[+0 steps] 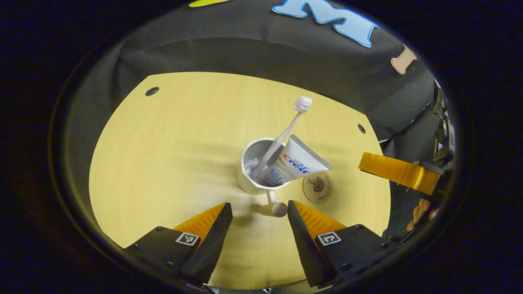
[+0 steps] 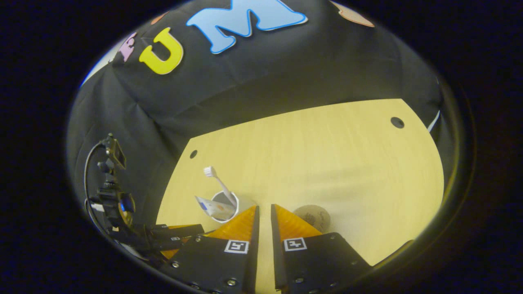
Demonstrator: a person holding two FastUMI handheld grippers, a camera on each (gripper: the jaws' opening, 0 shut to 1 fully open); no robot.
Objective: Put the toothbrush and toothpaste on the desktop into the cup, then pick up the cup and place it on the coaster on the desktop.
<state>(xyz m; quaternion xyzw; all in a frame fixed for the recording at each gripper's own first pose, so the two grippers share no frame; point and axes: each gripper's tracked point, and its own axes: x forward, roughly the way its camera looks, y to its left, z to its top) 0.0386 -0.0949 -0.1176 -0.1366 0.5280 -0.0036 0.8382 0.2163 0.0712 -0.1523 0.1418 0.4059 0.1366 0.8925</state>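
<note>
1. Toothbrush (image 1: 282, 136) and toothpaste tube (image 1: 292, 165) both stand inside the white cup (image 1: 253, 179), so by my reading the loading half of the task is done and the lift onto the coaster is what remains.
2. The toothbrush leans handle-down with its bristle head sticking up past the rim on the side away from the left tool (image 1: 259, 214); the tube is tucked in beside it with its flat crimped end poking out over the rim toward the coaster (image 1: 318, 187). Both are too long for the cup, which is likely why they rest tilted against its wall.
3. The left tool is spread wide with nothing between its fingers. The cup stands just ahead of it, and the cup's handle, ending in a small ball (image 1: 279, 209), points back into the gap between the fingertips. That line-up looks like preparation to take the cup by its handle.
4. The coaster lies flat on the desk (image 1: 171, 143) just beside the cup, ahead and to the right of the left tool, so the carry should be short.
5. The right tool (image 2: 263, 212) has its fingers nearly together with a narrow slit between them and holds nothing. In the right gripper view, the cup sits ahead and left of it, the coaster just ahead and right.
6. A tilted, top-heavy load could tip the cup when lifted by the handle alone.
</note>
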